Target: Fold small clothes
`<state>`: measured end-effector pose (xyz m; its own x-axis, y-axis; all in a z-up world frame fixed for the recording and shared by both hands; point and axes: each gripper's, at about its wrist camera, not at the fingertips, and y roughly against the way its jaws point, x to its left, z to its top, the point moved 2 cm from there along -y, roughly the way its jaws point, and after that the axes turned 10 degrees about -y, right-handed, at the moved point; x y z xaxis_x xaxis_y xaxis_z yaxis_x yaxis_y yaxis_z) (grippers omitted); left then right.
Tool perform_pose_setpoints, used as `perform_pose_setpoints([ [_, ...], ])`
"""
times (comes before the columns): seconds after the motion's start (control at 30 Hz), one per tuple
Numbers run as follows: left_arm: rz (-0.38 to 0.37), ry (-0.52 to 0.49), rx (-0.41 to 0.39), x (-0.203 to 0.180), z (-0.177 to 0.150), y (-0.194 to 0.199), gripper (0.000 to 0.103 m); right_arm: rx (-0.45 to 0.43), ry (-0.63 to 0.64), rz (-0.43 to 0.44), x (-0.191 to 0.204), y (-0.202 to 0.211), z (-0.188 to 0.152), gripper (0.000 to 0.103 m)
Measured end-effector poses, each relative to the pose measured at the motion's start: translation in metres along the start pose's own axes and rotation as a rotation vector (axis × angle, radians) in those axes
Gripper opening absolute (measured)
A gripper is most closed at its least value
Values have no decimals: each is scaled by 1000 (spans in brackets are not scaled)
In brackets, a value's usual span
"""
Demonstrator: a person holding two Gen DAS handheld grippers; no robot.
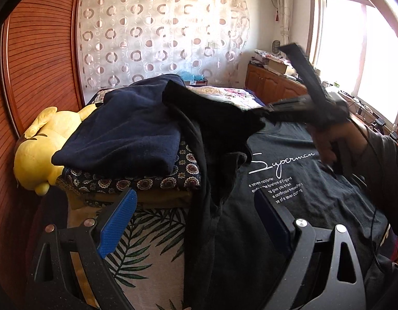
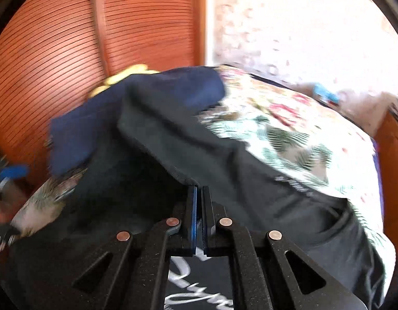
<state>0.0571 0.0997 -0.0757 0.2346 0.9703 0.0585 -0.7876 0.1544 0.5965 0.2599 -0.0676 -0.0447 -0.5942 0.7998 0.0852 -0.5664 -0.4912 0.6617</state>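
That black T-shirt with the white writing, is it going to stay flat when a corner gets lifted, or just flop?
Probably flop: the black T-shirt already sags in soft folds where the right gripper pinches its edge. It looks light, since a thin pinch holds up the raised part. It may drag along the leaf-print sheet rather than slide.

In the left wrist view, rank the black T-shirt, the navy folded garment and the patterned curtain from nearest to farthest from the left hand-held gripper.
1. Black T-shirt, just ahead, right.
2. Navy folded garment, on the pile, left.
3. Patterned curtain, back wall.
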Motion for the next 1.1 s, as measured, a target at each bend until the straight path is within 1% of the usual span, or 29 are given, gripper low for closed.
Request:
perform_pose_setpoints([
  [0.07, -4, 4, -2, -1, 0, 0, 93, -30, -40, -81, -11, -9, 9, 3],
  [0.1, -8, 6, -2, -3, 0, -1, 93, -39, -57, -104, -16, -13, 12, 3],
  [0.17, -14, 7, -1, -5, 0, -3, 93, -25, -91, -130, -23, -23, 14, 18],
  [0.2, -17, 6, 5, -7, 0, -5, 93, -15, -107, -133, -27, -27, 13, 33],
  [0.23, -18, 5, 8, -7, 1, -6, 93, -19, -116, -130, -31, -27, 11, 37],
  [0.33, -19, -3, 18, -13, 3, -12, 93, -8, -120, -111, -34, -24, -1, 37],
  [0.43, -32, -12, 17, -20, 5, -16, 93, 0, -111, -101, -44, -8, -20, 37],
  [0.5, -40, -24, 16, -28, 7, -20, 93, 4, -105, -112, -51, 7, -32, 38],
  [0.57, -51, -40, 20, -36, 10, -25, 93, 5, -102, -126, -63, 24, -47, 41],
  [0.67, -79, -60, 22, -49, 16, -32, 93, 15, -111, -124, -74, 56, -70, 47],
  [0.73, -96, -70, 24, -55, 19, -35, 90, 14, -125, -136, -85, 72, -89, 49],
  [0.8, -111, -83, 33, -61, 22, -40, 86, 22, -128, -159, -86, 96, -103, 50],
  [0.87, -121, -100, 38, -66, 25, -43, 84, 34, -135, -164, -88, 107, -117, 50],
  [0.9, -131, -111, 42, -69, 26, -45, 79, 40, -137, -170, -89, 112, -123, 50],
  [0.93, -138, -116, 50, -70, 28, -47, 76, 44, -139, -177, -90, 121, -129, 50],
  [0.97, -143, -119, 57, -70, 29, -49, 71, 47, -142, -182, -89, 129, -136, 50],
  [1.0, -154, -125, 64, -72, 31, -52, 63, 50, -148, -182, -90, 136, -144, 50],
  [1.1, -175, -146, 90, -77, 34, -62, 45, 58, -179, -185, -98, 146, -159, 50],
])
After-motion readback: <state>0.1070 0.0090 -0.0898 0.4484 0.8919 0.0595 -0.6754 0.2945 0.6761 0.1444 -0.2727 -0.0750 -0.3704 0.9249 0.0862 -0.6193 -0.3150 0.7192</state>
